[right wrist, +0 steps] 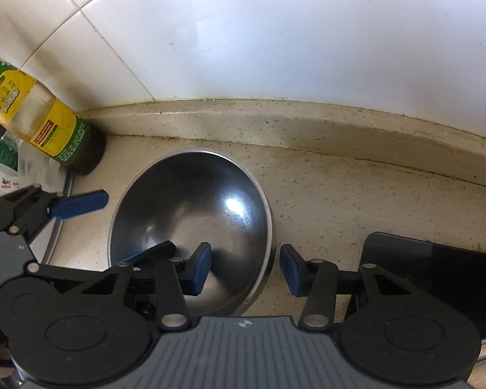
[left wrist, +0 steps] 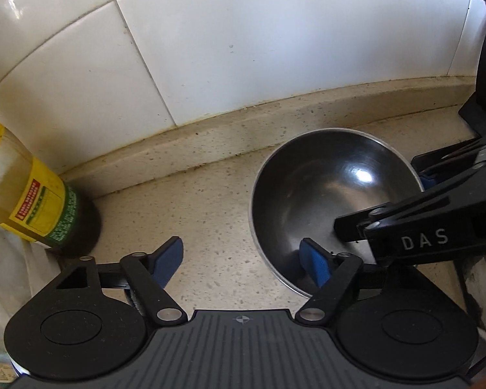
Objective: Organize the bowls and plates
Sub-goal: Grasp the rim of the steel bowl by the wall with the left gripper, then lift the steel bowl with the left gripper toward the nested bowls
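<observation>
1. Between the blue pads of my right gripper [right wrist: 245, 267] the near right rim of the steel bowl [right wrist: 191, 223] is sitting. My jaws are standing wide, one pad inside the bowl and one outside, and neither pad is touching the metal as far as I can tell.
2. My left gripper [left wrist: 243, 257] is also spread wide. Its right pad is hanging in or over the bowl at the near rim, and its left pad is hanging over the bare counter [left wrist: 210, 201]. It is holding nothing.
3. Both my grippers are crowding the same bowl. I am thinking they could bump each other, because my right gripper is reaching across just above my left one's right pad.
4. If I am squeezing the thin rim on one side only, the bowl could tip up or slip, because shiny round steel is slippery.
5. If the bowl is sliding away from me to the left, it could knock the oil bottle [right wrist: 48, 129] standing near the wall [right wrist: 275, 32], and that bottle looks tall and easy to topple.
6. Just beside my right gripper, on its right, a black stand [right wrist: 437, 265] is sitting on the counter. I could catch it when I am lifting.
</observation>
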A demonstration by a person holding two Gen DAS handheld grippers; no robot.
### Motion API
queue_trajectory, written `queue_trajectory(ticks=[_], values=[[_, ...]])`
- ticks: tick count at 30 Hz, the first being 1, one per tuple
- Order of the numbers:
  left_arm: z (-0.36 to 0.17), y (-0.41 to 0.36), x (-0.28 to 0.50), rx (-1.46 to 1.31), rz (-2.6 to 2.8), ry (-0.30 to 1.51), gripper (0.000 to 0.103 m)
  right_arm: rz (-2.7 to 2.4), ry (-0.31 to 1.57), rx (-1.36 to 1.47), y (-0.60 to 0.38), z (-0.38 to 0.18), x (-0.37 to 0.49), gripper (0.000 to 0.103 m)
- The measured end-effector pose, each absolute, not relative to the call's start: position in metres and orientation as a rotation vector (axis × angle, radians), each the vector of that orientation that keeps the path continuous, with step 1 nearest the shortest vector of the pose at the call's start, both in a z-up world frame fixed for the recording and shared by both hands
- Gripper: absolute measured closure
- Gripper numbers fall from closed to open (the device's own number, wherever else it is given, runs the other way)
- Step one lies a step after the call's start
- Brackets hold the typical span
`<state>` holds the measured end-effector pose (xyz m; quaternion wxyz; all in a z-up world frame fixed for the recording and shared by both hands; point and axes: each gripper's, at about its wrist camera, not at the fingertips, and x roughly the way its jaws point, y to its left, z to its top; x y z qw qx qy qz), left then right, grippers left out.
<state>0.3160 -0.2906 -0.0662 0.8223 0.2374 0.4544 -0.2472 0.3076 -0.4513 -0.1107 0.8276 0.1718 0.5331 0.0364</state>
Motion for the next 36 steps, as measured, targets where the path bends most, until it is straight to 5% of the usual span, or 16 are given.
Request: queue_trajectory(ticks=[5,12,20,23,28,36], values=[[-0.065,-0.288,0.316,0.489,-0.553,0.955,0.033,0.077,1.143,0.391,-0.456,-0.109,0.309,0.054],[-0.065,-0.282,0.314,0.5,-0.534,0.959,0.016,0.076,1.155,0.393,-0.456,-0.109,0.301,0.054],[-0.067,-0.279,0.315,0.489,-0.528,0.972,0.013,0.08,1.153,0.379,-0.452,-0.109,0.304,0.054],[-0.067,-0.279,0.314,0.482,-0.55,0.965,0.021,0.086,1.155,0.368,-0.447,-0.109,0.306,0.054],[-0.064,-0.279,0.312,0.454,-0.622,0.971,0.058,0.091,1.16,0.355,-0.436,-0.108,0.316,0.052],[-0.056,-0.251,0.322,0.418,-0.546,0.978,0.059,0.178,1.099,0.349,-0.418,-0.097,0.328,0.051]])
